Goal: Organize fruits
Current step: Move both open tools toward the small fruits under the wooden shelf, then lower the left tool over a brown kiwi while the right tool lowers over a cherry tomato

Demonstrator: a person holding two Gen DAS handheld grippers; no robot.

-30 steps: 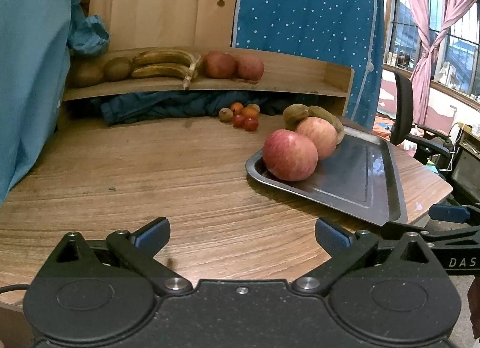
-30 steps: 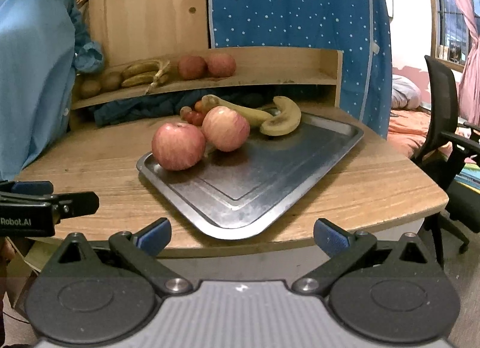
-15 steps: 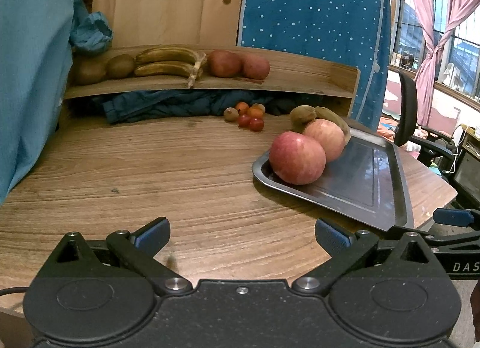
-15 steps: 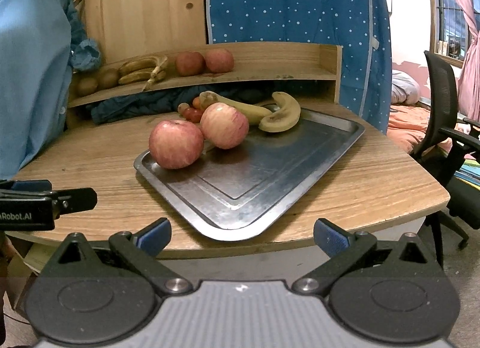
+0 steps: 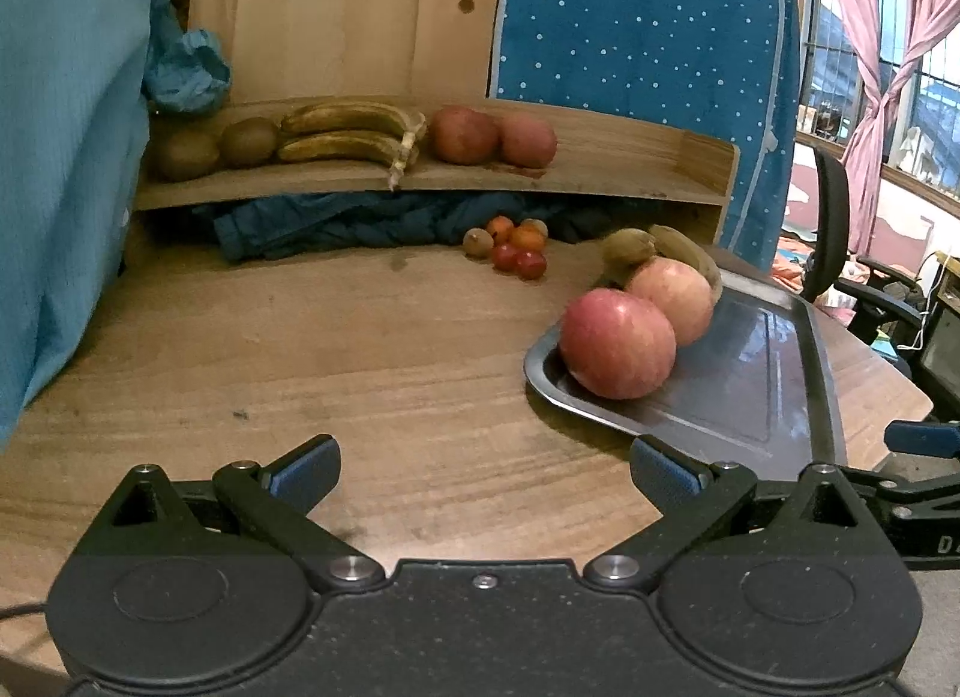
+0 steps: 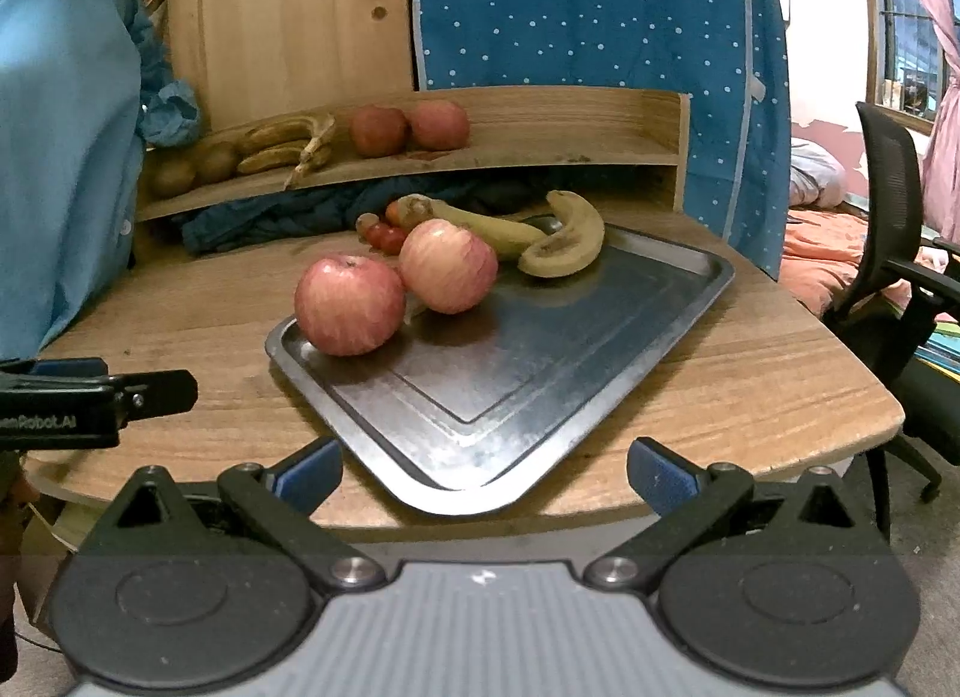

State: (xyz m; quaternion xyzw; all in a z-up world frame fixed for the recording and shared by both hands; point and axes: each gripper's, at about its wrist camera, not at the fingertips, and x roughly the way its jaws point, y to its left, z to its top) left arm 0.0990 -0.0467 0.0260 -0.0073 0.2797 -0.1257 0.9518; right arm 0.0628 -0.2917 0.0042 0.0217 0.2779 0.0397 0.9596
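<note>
I am holding my left gripper low over the near edge of the round wooden table, and its two black fingers with ribbed blue pads are standing wide apart with nothing between them. My right gripper is hovering just off the table edge in front of the tray, and its jaws are spread wide and empty too. The tray is flat dull grey metal with rounded corners and a raised rim, and one corner is pointing toward me. Two round apples are lying on it, touching each other: the near apple is sitting at the left corner, red with pale streaks and a smooth skin, and the second apple is just behind it. Behind them two curved bananas, yellow with brown spots, are resting at the far side of the tray. A small heap of little red and orange round fruits is lying on the table beside the tray, near a crumpled dark blue cloth. Above the cloth a curved wooden shelf is carrying two fuzzy brown kiwis, two dark bananas on the shelf and two more reddish apples in a row.
</note>
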